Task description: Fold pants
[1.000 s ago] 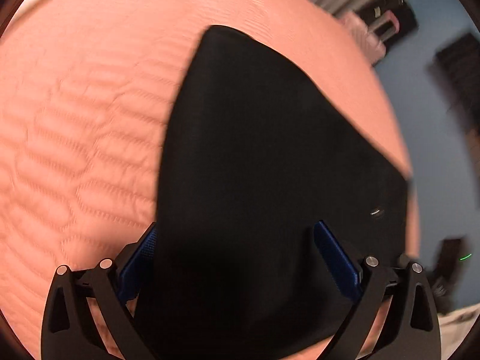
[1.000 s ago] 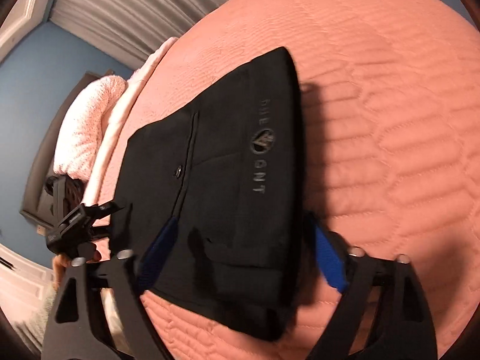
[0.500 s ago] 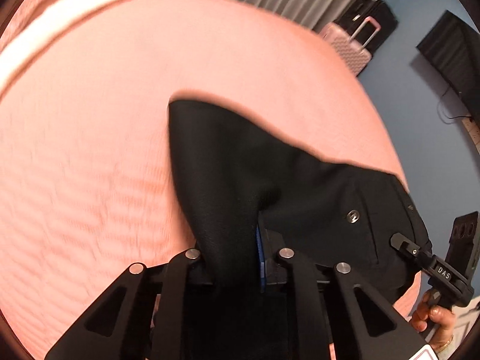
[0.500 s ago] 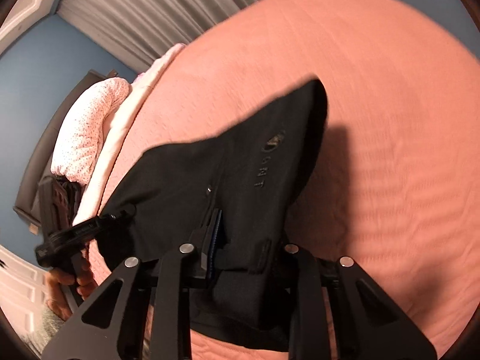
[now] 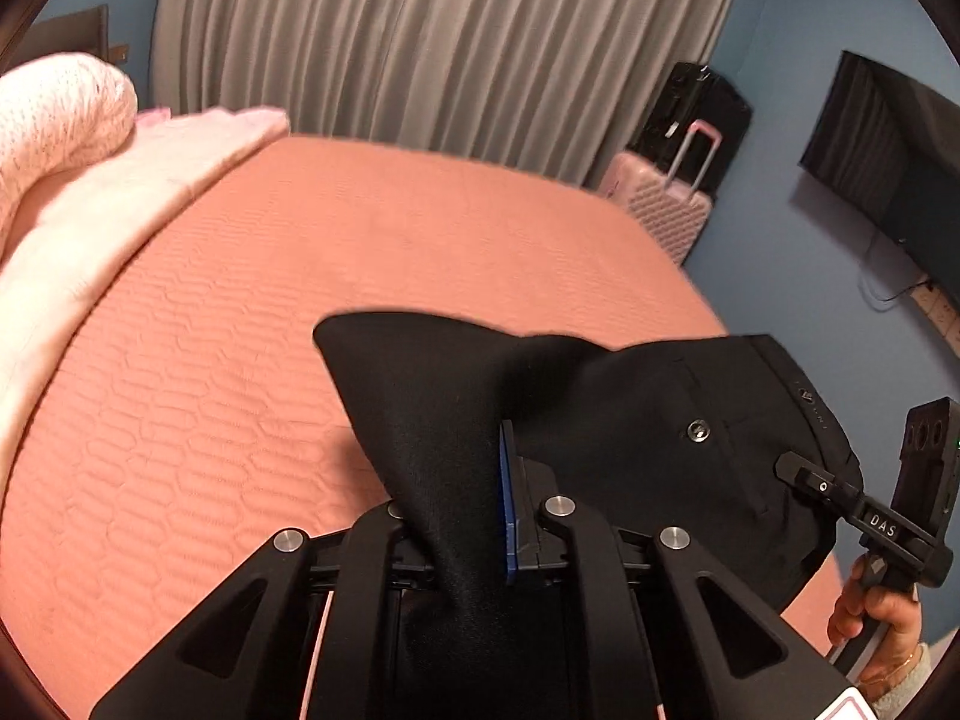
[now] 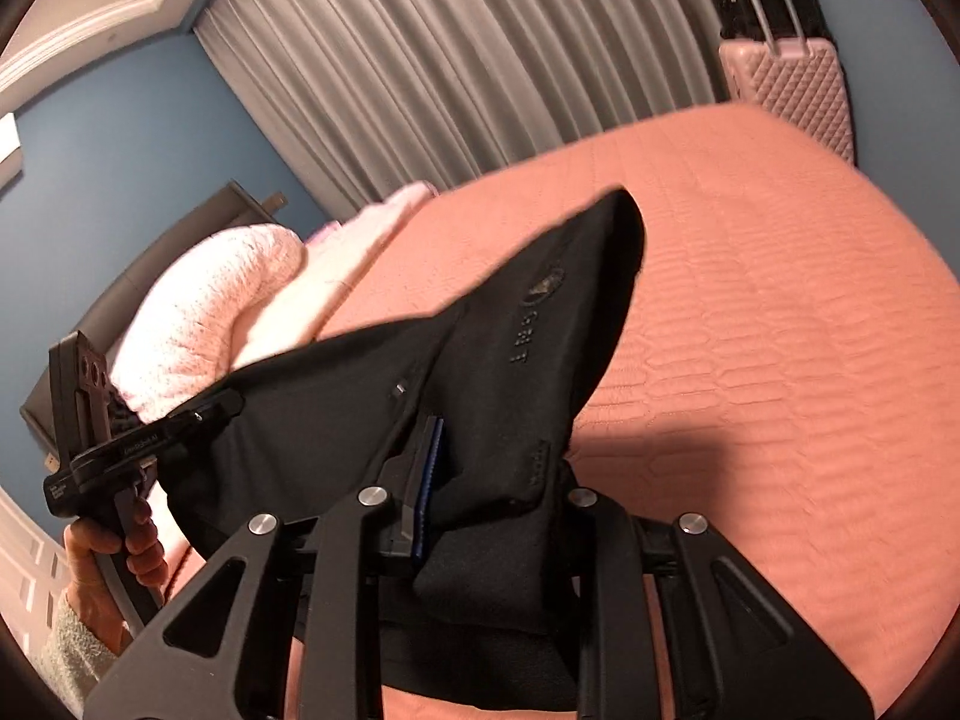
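The black pants (image 5: 630, 420) are lifted off the salmon quilted bed (image 5: 240, 360), held at two near corners. My left gripper (image 5: 474, 516) is shut on one corner of the pants, fabric bunched between its blue pads. My right gripper (image 6: 480, 492) is shut on the other corner of the pants (image 6: 510, 372), by the waistband with grey lettering. The far end of the pants hangs free above the bed. The right gripper also shows in the left wrist view (image 5: 804, 477), and the left gripper in the right wrist view (image 6: 210, 411).
Pale pink pillows and a blanket (image 5: 66, 138) lie at the bed's head on the left. Grey curtains (image 5: 420, 42) hang behind. A pink suitcase (image 5: 666, 210) and a black one stand beyond the bed's far right corner. A wall screen (image 5: 888, 144) is at right.
Both grippers were open over the flat pants, then shut on the near corners and lifted them off the bed. The views tilted up to show the room.
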`<state>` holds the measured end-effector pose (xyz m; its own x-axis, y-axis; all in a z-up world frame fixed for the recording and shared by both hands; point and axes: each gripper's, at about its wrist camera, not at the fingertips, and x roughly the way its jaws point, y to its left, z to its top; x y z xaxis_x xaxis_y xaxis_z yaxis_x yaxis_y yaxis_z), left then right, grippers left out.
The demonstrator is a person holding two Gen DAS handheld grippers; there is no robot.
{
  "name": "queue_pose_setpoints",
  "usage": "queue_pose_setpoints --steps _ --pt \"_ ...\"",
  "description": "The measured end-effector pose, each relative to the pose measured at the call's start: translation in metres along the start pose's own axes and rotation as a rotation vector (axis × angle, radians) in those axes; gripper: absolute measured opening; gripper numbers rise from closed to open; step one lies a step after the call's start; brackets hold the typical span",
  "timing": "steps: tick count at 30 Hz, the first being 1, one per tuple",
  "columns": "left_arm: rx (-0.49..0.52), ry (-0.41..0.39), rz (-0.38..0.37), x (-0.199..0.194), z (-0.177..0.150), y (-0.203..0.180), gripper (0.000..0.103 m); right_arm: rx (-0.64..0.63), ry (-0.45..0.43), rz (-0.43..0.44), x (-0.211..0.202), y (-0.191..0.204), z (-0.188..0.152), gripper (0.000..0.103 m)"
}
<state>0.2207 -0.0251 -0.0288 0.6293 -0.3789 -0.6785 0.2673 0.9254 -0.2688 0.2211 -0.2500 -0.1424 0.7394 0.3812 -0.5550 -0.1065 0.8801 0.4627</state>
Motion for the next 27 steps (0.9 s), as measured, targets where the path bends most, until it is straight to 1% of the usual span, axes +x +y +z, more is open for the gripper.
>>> queue_pose_setpoints --steps 1,2,3,4,5,6,7,8,9,10,12,13,14,15,16,17,18,19,20,21,22,23,24,25,26,27 --pt "-0.021 0.051 0.003 0.022 -0.006 0.013 0.013 0.007 0.024 -0.005 0.013 -0.009 -0.009 0.026" --pt "-0.027 0.097 0.01 0.035 -0.013 0.025 0.021 0.011 0.075 -0.032 0.034 -0.022 -0.024 0.037" --pt "-0.025 0.149 0.04 0.058 -0.027 0.037 0.025 0.024 0.143 -0.085 0.055 -0.038 -0.04 0.047" --pt "-0.033 0.231 0.112 0.087 -0.049 0.053 0.038 0.061 0.221 -0.156 0.075 -0.058 -0.059 0.056" --pt "-0.058 0.306 0.127 0.106 -0.07 0.071 0.05 0.117 0.205 -0.115 0.074 -0.074 -0.072 0.055" --pt "-0.112 0.265 0.067 0.103 -0.086 0.084 0.049 0.169 0.13 -0.061 0.059 -0.083 -0.077 0.055" --pt "-0.175 0.169 0.055 0.082 -0.094 0.095 0.05 0.196 0.11 -0.111 0.042 -0.087 -0.077 0.056" --pt "-0.191 0.146 0.115 0.068 -0.094 0.099 0.054 0.184 0.087 -0.172 0.026 -0.087 -0.075 0.058" --pt "-0.19 0.124 0.176 0.054 -0.092 0.099 0.054 0.16 0.062 -0.209 0.015 -0.083 -0.072 0.058" --pt "-0.161 0.072 0.206 0.034 -0.086 0.094 0.05 0.099 0.014 -0.221 0.0 -0.072 -0.063 0.058" --pt "-0.078 -0.038 0.233 0.009 -0.07 0.074 0.051 0.024 -0.016 -0.205 -0.003 -0.05 -0.045 0.058" --pt "-0.031 -0.068 0.239 0.004 -0.056 0.057 0.054 -0.012 -0.015 -0.191 0.005 -0.033 -0.03 0.057" --pt "-0.001 -0.066 0.214 0.008 -0.044 0.041 0.062 -0.046 0.002 -0.155 0.021 -0.016 -0.015 0.057" --pt "0.012 -0.057 0.186 0.017 -0.031 0.028 0.067 -0.07 -0.005 -0.122 0.038 -0.003 -0.003 0.057" --pt "0.023 -0.029 0.155 0.033 -0.022 0.014 0.079 -0.085 -0.007 -0.102 0.053 0.008 0.005 0.057" --pt "0.031 0.011 0.15 0.052 -0.017 0.003 0.081 -0.1 0.02 -0.083 0.076 0.019 0.012 0.057" --pt "0.037 0.063 0.159 0.075 -0.013 -0.003 0.081 -0.103 0.059 -0.067 0.106 0.028 0.018 0.057" --pt "0.043 0.148 0.169 0.107 -0.012 -0.008 0.081 -0.101 0.075 -0.063 0.122 0.033 0.019 0.056" --pt "0.043 0.209 0.203 0.134 -0.013 -0.006 0.081 -0.105 0.119 -0.052 0.144 0.034 0.018 0.056" --pt "0.051 0.262 0.266 0.162 -0.019 -0.001 0.08 -0.097 0.197 -0.063 0.173 0.027 0.016 0.056" --pt "0.062 0.272 0.281 0.175 -0.023 0.003 0.086 -0.094 0.215 -0.089 0.184 0.012 0.017 0.054" --pt "0.058 0.242 0.264 0.181 -0.028 0.009 0.089 -0.092 0.199 -0.096 0.189 -0.002 0.02 0.036" --pt "0.052 0.211 0.256 0.179 -0.028 0.014 0.089 -0.054 0.186 -0.089 0.186 -0.017 0.026 0.024" --pt "0.053 0.211 0.267 0.18 -0.024 0.018 0.089 0.01 0.182 -0.084 0.181 -0.031 0.034 0.004" --pt "0.051 0.207 0.272 0.179 -0.018 0.021 0.086 0.059 0.164 -0.087 0.174 -0.039 0.041 0.003" --pt "0.048 0.188 0.288 0.175 -0.015 0.024 0.085 0.057 0.113 -0.137 0.157 -0.039 0.048 0.007"
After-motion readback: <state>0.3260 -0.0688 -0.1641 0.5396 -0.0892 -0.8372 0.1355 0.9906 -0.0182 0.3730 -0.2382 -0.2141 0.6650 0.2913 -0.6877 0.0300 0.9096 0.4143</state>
